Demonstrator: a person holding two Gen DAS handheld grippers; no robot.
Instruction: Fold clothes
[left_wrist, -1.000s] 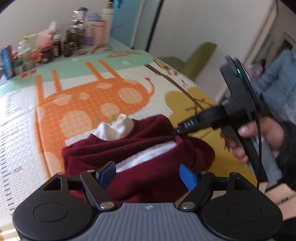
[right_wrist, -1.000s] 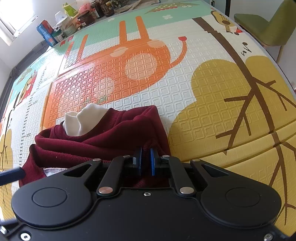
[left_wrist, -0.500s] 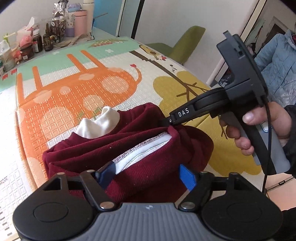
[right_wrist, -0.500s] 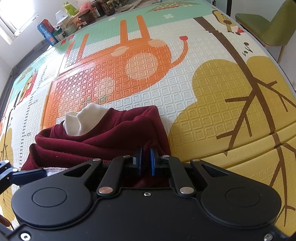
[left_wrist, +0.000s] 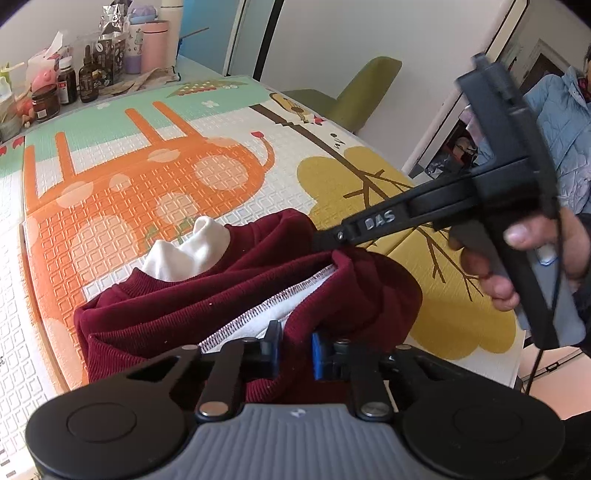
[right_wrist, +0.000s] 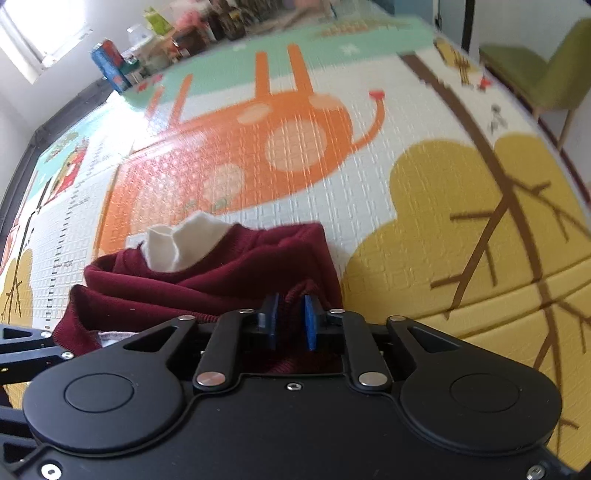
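From the left wrist camera, the maroon sweater (left_wrist: 236, 295) lay bunched in a heap on the near part of the patterned play mat (left_wrist: 147, 177), its white collar (left_wrist: 188, 254) poking out on the far side. The left gripper (left_wrist: 294, 350) had its blue pads closed on a fold of the near hem, and the right gripper (left_wrist: 325, 238), held in a hand (left_wrist: 517, 266) at the right, pinched the sweater's right edge. Bottles and jars (left_wrist: 74, 77) stood far off to the left. From the right wrist camera, the right gripper (right_wrist: 290, 320) gripped a ridge of the sweater (right_wrist: 207, 273) between its pads. The fold looked barely begun: the garment was crumpled, with nothing yet laid flat or squared.
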